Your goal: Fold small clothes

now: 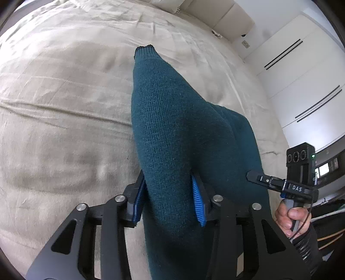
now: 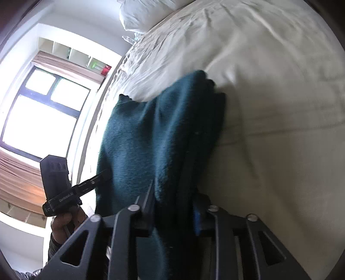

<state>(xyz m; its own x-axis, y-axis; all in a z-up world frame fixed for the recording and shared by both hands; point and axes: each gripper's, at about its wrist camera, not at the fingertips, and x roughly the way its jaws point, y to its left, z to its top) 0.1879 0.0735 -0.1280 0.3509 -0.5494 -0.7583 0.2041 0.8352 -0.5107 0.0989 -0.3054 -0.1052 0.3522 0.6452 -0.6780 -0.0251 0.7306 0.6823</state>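
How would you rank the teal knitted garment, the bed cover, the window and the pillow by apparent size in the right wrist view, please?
1. bed cover
2. teal knitted garment, though it is nearest the camera, so it looks inflated
3. window
4. pillow, partly cut off by the frame edge

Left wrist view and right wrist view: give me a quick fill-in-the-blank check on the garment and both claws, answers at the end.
1. The knitted garment between the left claw pads is dark ____ in colour.
2. The garment hangs over a bed covered in a ____ sheet.
3. The pads of the left claw are ____ in colour.
4. In the right wrist view, the right claw has the same ____ between its fingers.

Missing words: teal; beige; blue; garment
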